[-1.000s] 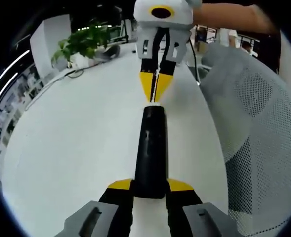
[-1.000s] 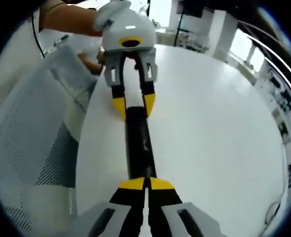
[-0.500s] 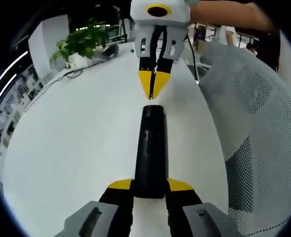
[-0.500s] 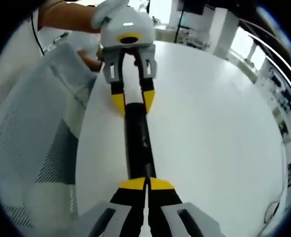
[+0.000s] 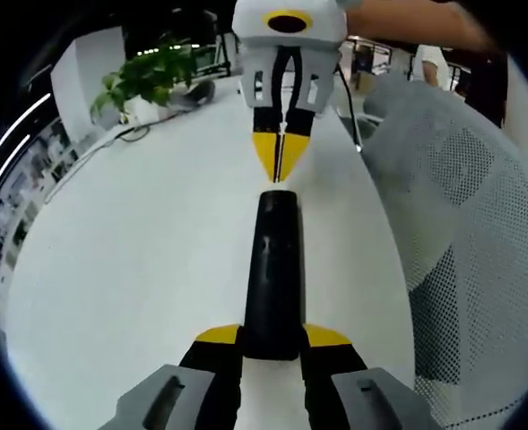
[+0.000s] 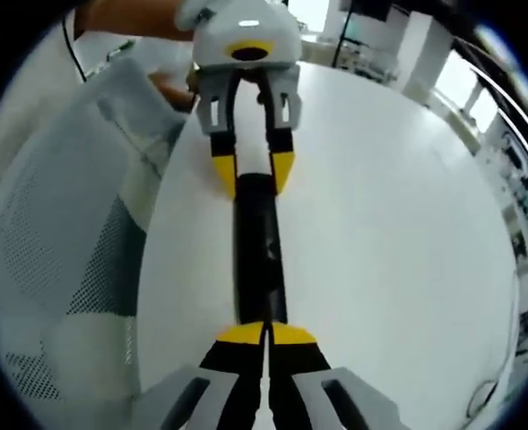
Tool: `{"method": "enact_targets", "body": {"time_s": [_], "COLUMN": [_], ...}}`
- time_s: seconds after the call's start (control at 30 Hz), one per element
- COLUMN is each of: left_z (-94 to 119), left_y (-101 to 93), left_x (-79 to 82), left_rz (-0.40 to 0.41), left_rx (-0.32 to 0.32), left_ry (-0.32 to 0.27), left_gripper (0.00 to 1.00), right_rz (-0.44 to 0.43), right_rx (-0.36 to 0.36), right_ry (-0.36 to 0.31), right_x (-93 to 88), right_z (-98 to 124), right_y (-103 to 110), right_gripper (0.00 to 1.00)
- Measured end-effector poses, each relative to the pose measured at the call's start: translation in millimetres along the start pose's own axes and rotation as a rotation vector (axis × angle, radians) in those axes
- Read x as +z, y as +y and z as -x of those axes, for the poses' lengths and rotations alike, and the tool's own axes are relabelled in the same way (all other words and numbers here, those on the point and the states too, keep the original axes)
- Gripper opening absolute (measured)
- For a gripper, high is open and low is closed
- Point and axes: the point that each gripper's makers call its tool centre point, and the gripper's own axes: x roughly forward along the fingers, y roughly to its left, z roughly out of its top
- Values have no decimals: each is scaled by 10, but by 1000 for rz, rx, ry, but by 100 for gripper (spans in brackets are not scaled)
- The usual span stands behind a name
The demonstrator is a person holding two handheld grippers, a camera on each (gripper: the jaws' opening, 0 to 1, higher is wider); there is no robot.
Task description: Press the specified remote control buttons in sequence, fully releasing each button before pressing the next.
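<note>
Remote: black remote control [image 5: 272, 269] lies flat on the white table [image 5: 138, 269], near the edge by a mesh chair [image 5: 461, 224].
Feel: looks hard, light and smooth; it may slide when poked.
Hold: left gripper [image 5: 272, 336] pinches the near end from both sides, a good spot.
Poker: right gripper [image 6: 266, 333] has its tips pressed together, at the far end, maybe touching.
Pot: holds a green plant [image 5: 151, 76], far off.
</note>
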Motion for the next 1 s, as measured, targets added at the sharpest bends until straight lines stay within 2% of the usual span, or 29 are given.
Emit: {"method": "enact_targets", "body": {"time_s": [0.13,1.0], "left_z": [3,-3], "left_y": [1,8], "left_x": [1,-1], "left_rz": [-1,3], "left_rx": [3,4], "left_ry": [0,3], "left_gripper": [25,25], "right_rz": [19,63], "right_rx": [17,33], "right_ry": [21,55], "right_x": [-9,2], "right_z": [-28,-117], "right_y": [21,2], "right_gripper": [0,0]}}
